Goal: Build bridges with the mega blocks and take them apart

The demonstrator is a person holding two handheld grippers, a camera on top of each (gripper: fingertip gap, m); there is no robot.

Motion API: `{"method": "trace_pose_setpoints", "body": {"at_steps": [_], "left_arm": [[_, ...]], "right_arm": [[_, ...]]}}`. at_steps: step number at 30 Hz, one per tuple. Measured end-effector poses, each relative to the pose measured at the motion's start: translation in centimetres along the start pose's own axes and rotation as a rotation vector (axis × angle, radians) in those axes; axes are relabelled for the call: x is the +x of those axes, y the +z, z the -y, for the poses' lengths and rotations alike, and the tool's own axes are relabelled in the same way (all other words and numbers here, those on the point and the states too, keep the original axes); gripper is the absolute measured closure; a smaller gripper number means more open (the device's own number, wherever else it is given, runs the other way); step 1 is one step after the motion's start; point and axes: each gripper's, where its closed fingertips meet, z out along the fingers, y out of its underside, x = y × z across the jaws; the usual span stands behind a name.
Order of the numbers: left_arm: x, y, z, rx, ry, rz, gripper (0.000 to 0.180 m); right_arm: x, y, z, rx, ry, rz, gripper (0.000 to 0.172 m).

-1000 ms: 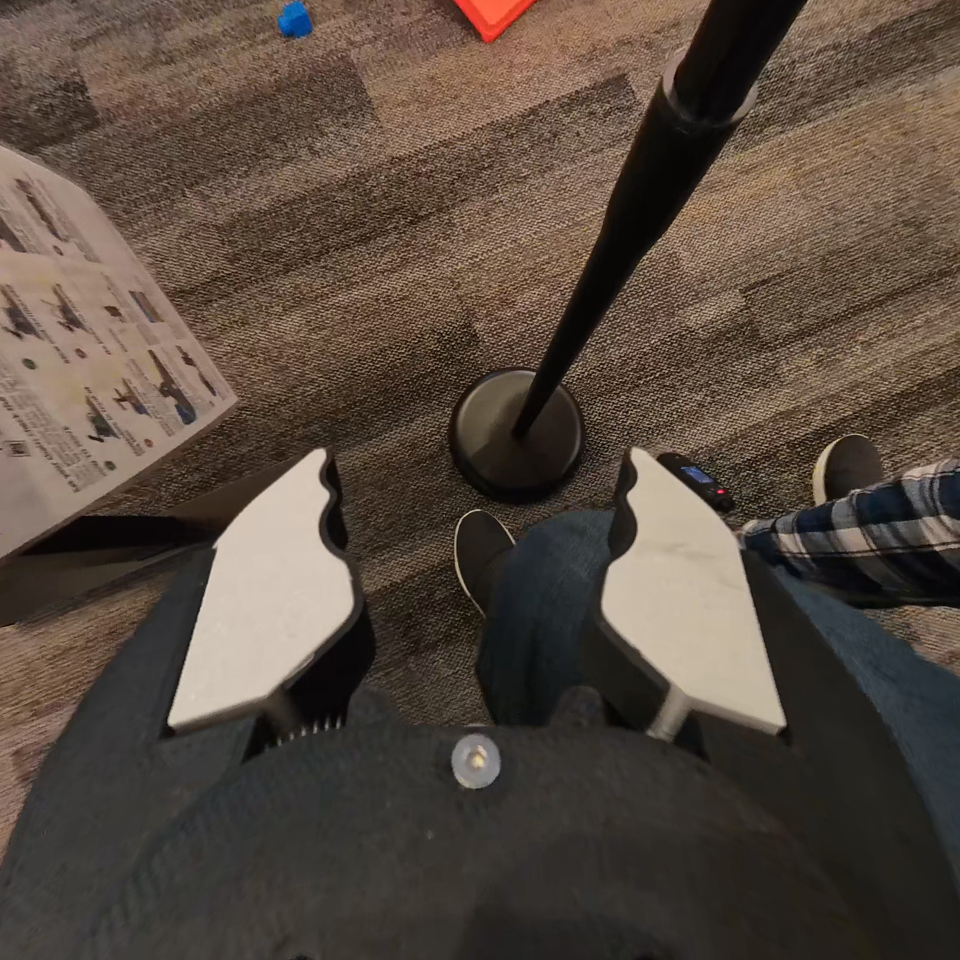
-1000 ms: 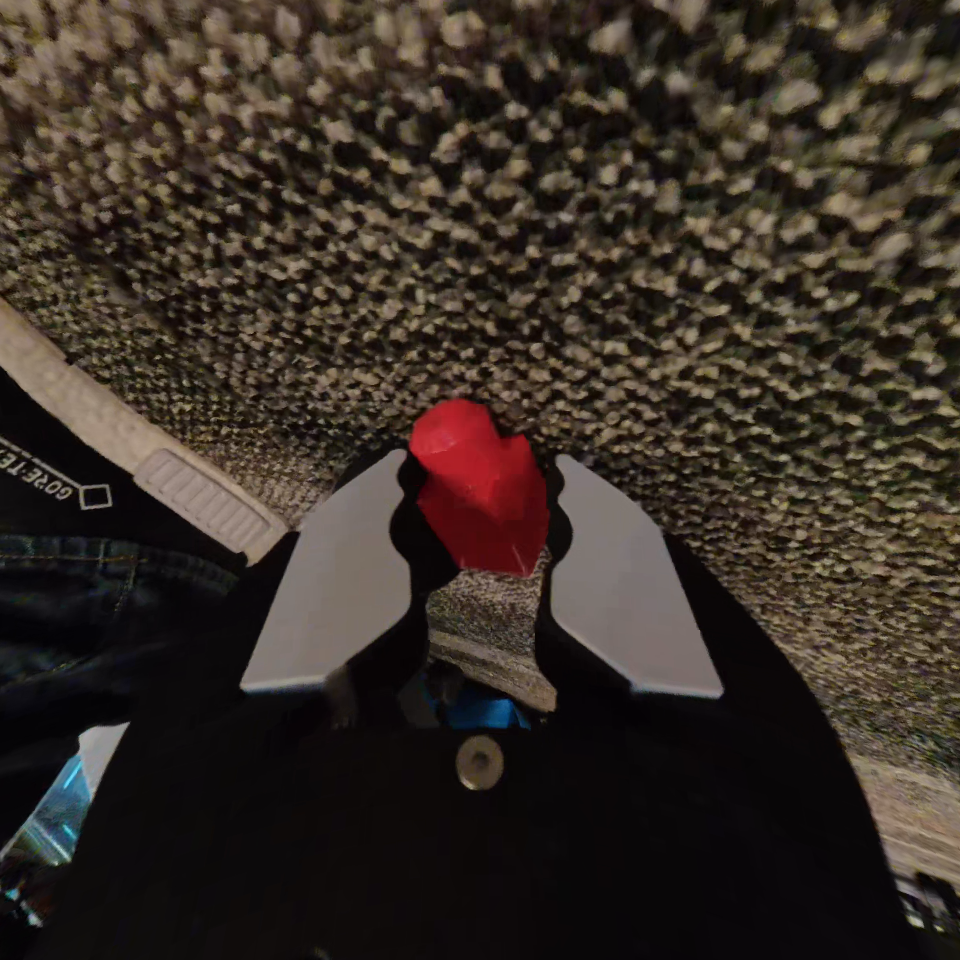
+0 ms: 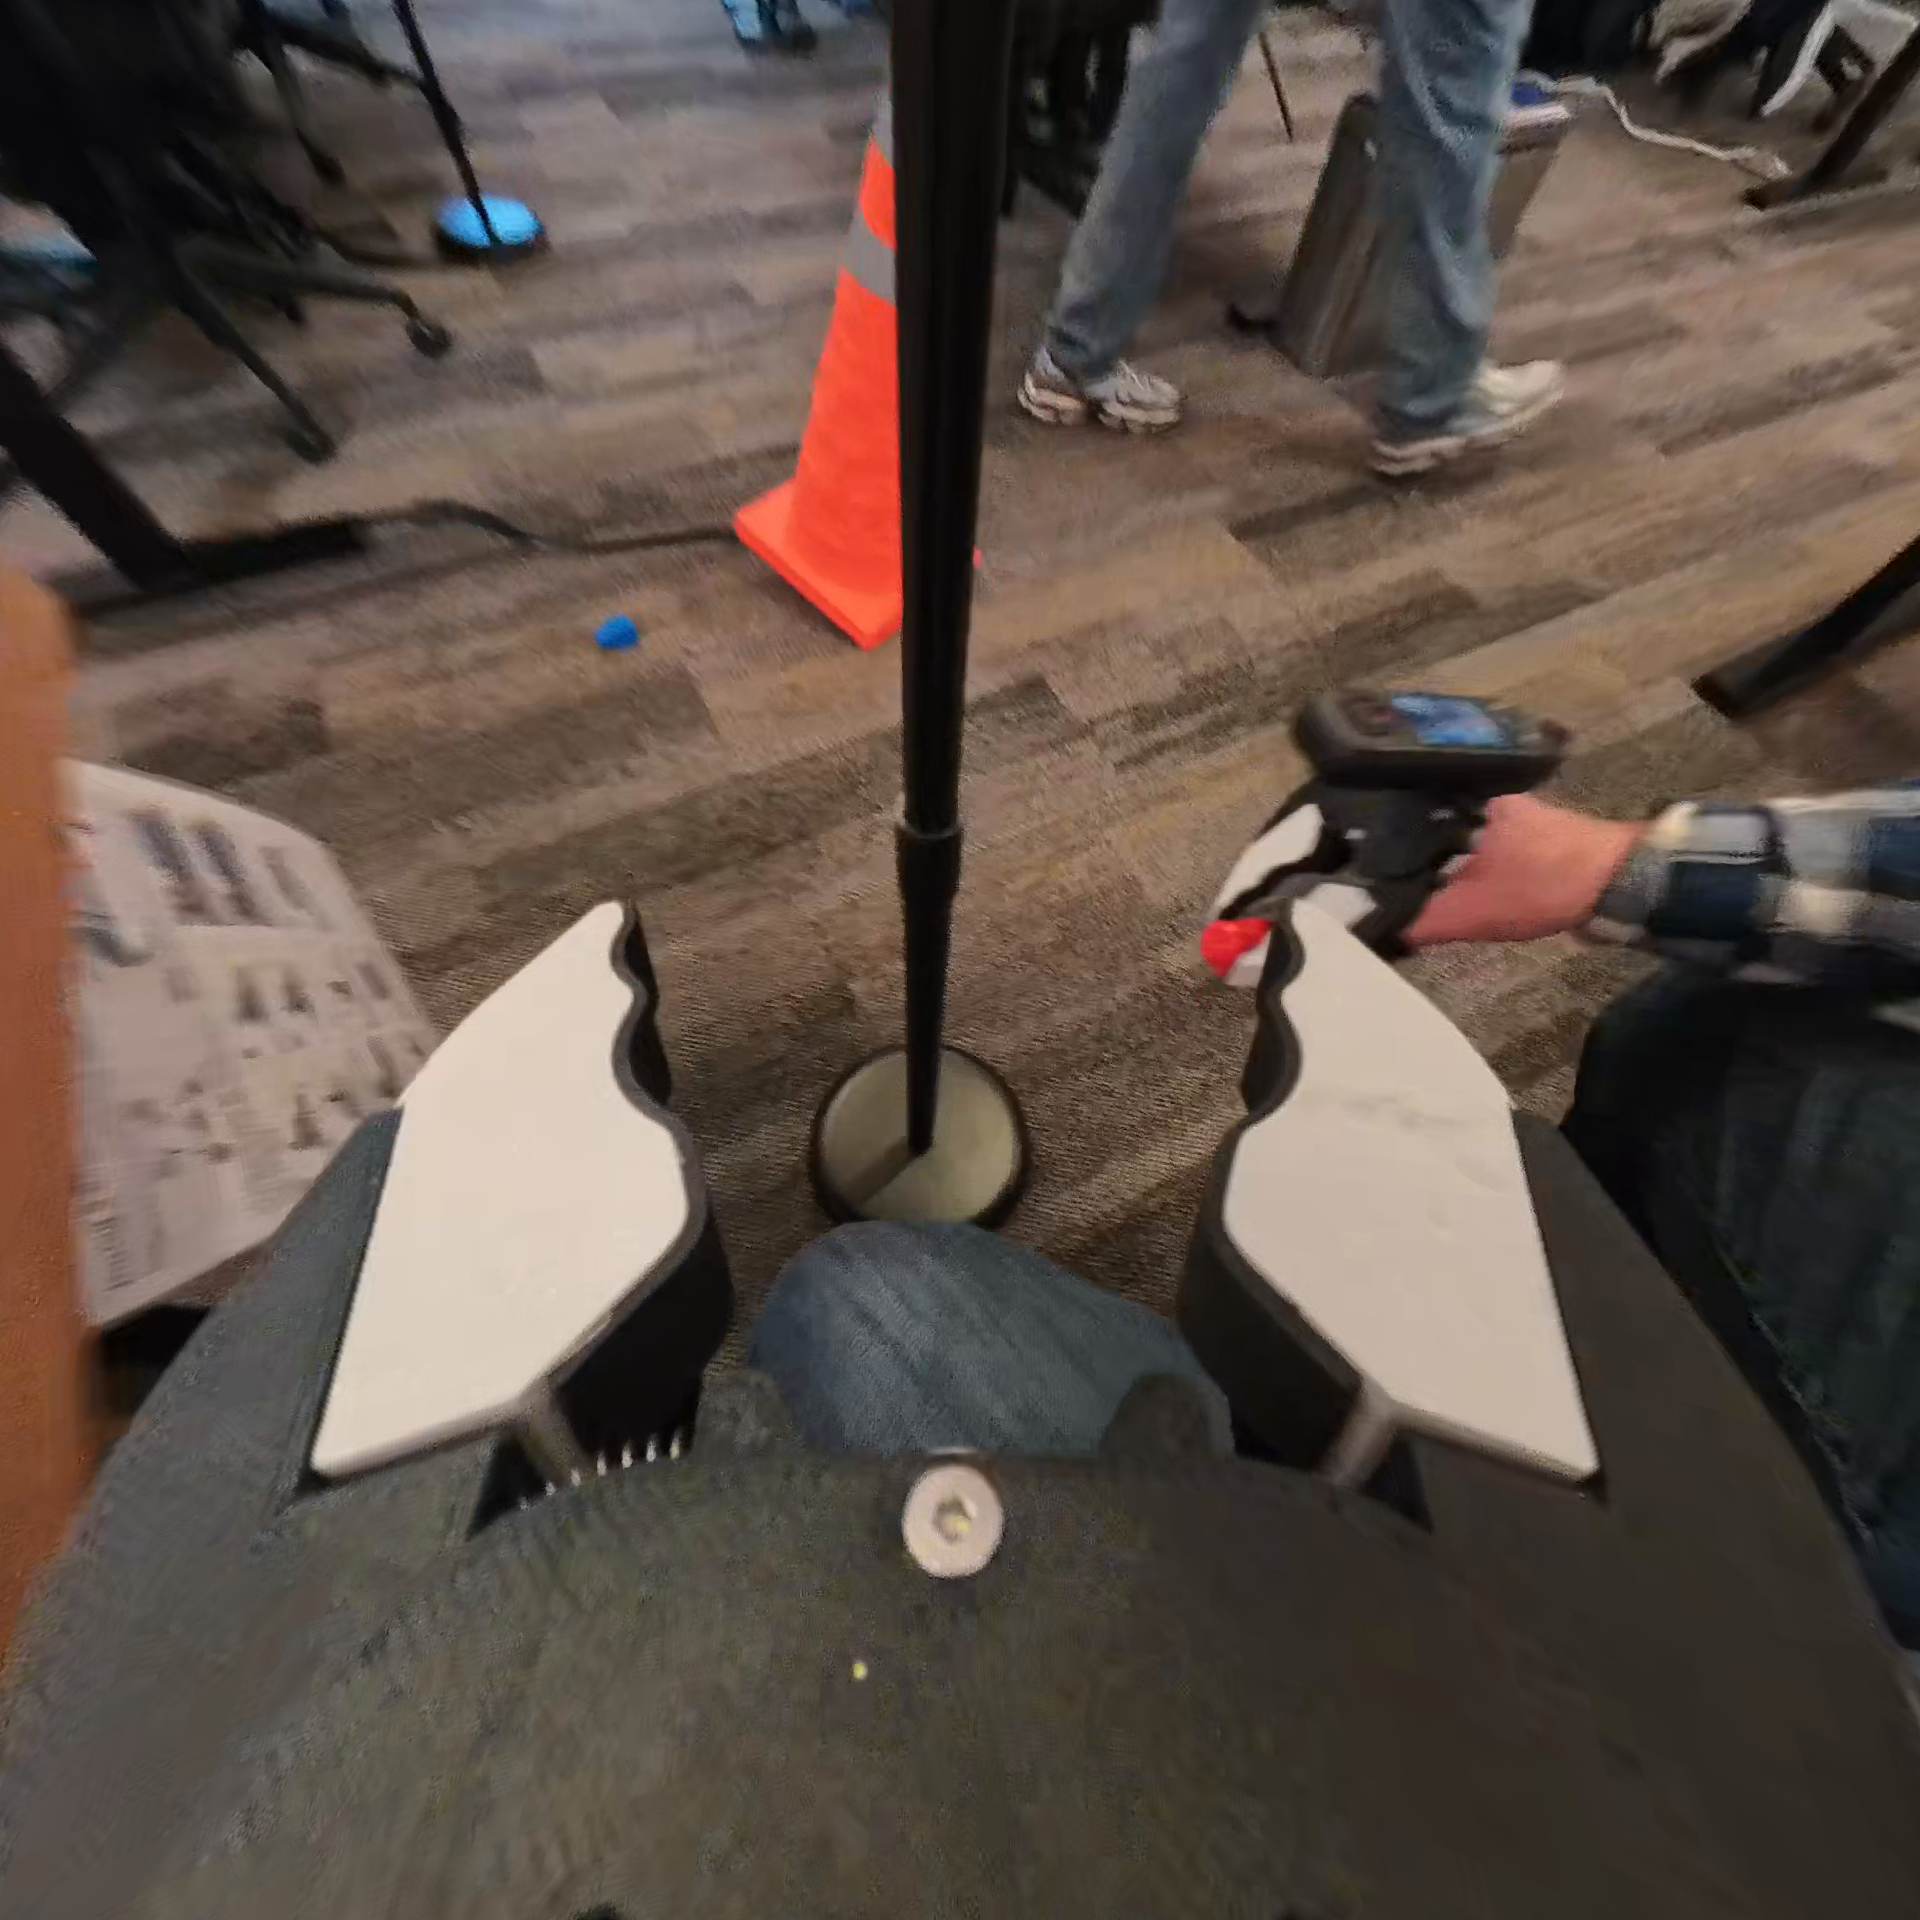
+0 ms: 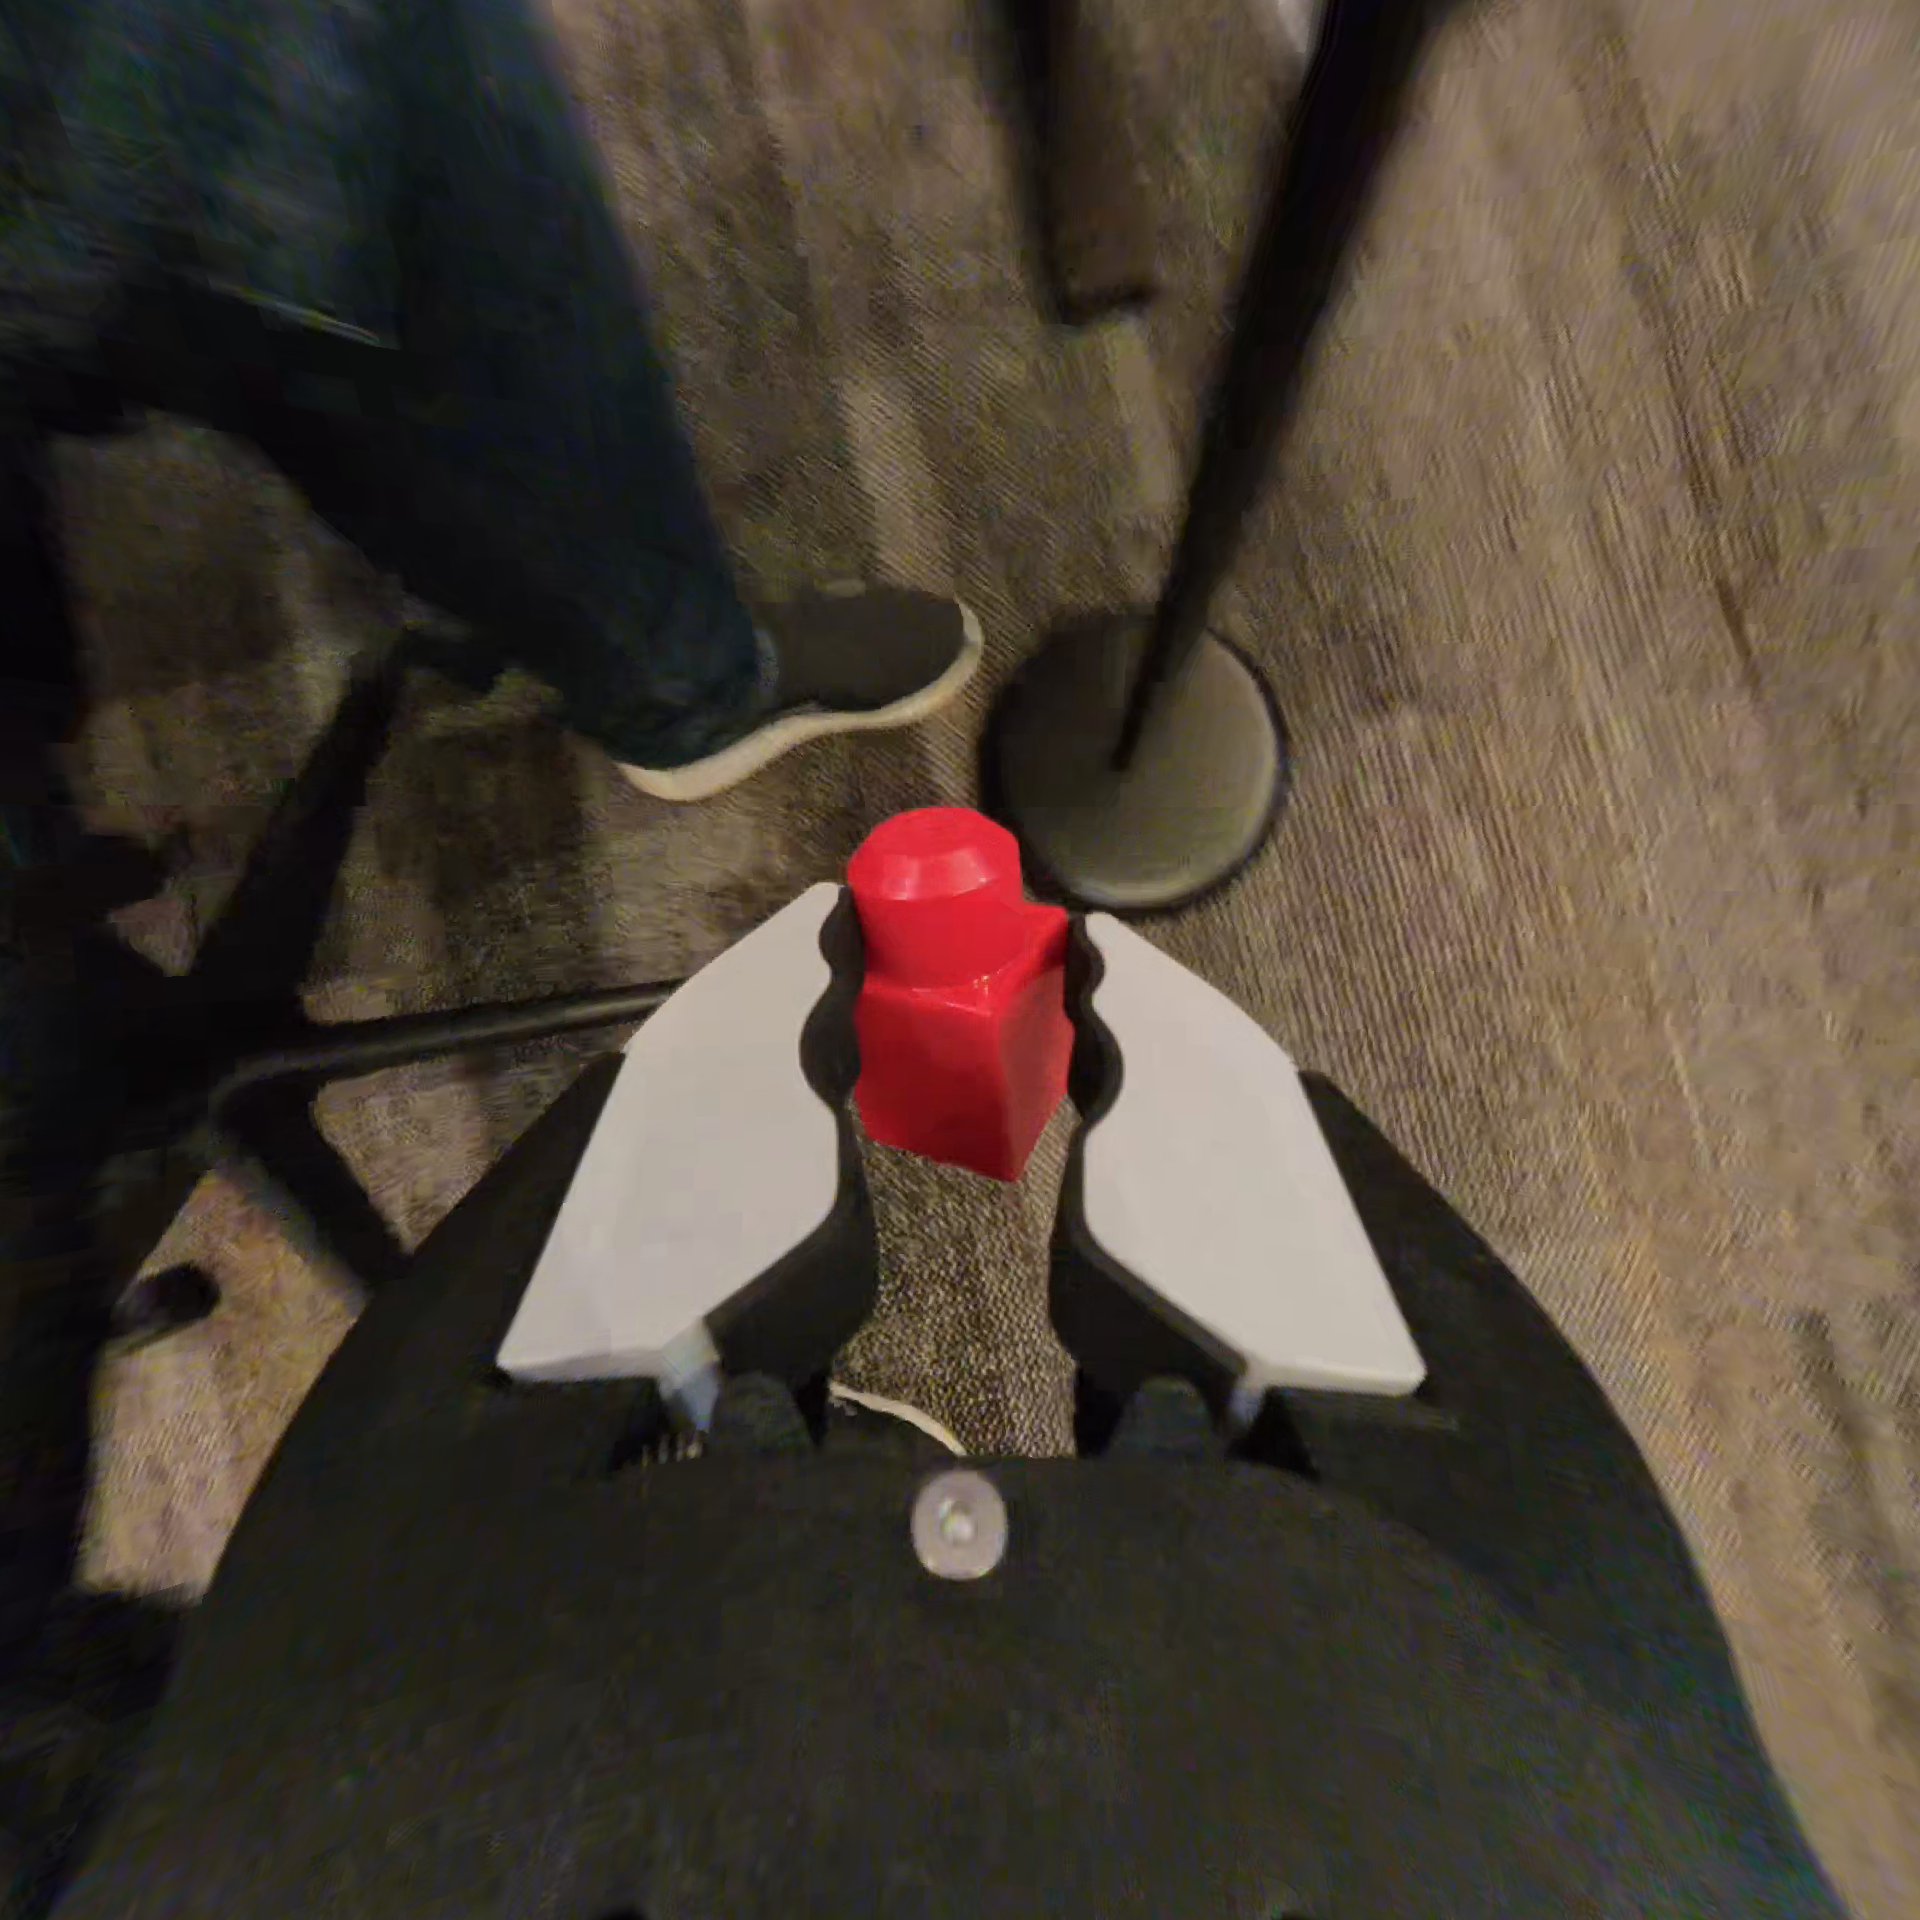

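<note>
Carpet floor point(image 3: 1143, 644), orange cone point(image 3: 842, 436) in left view only, left tongs point(image 3: 951, 935) spread bare, right tongs point(image 4: 961, 925) clamping red block point(image 4: 956, 1029).

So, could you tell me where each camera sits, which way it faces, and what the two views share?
Left wrist view: on the left gripper, facing forward across the carpet; its open fingers, a jeans knee and the right hand show.
Right wrist view: on the right gripper, tilted down at the carpet; its fingers grip a red block, a shoe beyond.
Shared: the stand base, red block.
</note>
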Motion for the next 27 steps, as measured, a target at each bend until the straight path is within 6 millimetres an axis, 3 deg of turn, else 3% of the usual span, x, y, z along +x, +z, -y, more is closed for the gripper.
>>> {"method": "trace_pose_setpoints", "body": {"at_steps": [3,5,7,9,11,14,17,20,22,24,27], "left_arm": [[-1.2,-7.4,0.5,0.065,0.044,0.119,0.071],[-2.5,-13.1,0.8,0.152,0.057,0.215,0.077],[-3.8,-17.6,-0.4,0.168,0.042,0.3,0.075],[-5.0,-21.3,-2.0,0.198,0.035,0.391,0.075],[-6.4,-24.0,-3.8,0.188,0.011,0.467,0.07],[-8.7,-28.5,-5.3,0.247,0.004,0.597,0.072],[-10.2,-32.0,-7.2,0.313,-0.038,0.702,0.077],[-11.3,-34.1,-9.2,0.319,-0.11,0.739,0.074],[-11.7,-35.2,-9.6,0.356,-0.145,0.745,0.078],[-11.5,-35.1,-10.1,0.34,-0.151,0.739,0.077],[-10.7,-34.0,-10.4,0.284,-0.111,0.718,0.077]], "right_arm": [[-9.2,-6.0,8.6,0.151,-0.185,0.045,0.133],[-15.2,-9.3,16.5,0.293,-0.296,0.06,0.133],[-20.1,-11.5,25.2,0.425,-0.385,0.076,0.133],[-23.8,-11.9,33.3,0.514,-0.463,0.088,0.133],[-27.4,-10.8,40.3,0.565,-0.525,0.144,0.133],[-32.2,-5.5,47.8,0.54,-0.567,0.233,0.133],[-37.0,0.5,51.7,0.484,-0.609,0.315,0.133],[-40.2,6.4,52.5,0.381,-0.617,0.37,0.133],[-40.8,9.7,52.4,0.321,-0.63,0.345,0.133],[-41.7,11.6,51.9,0.28,-0.619,0.392,0.131],[-41.8,12.5,52.3,0.282,-0.634,0.363,0.12]]}}
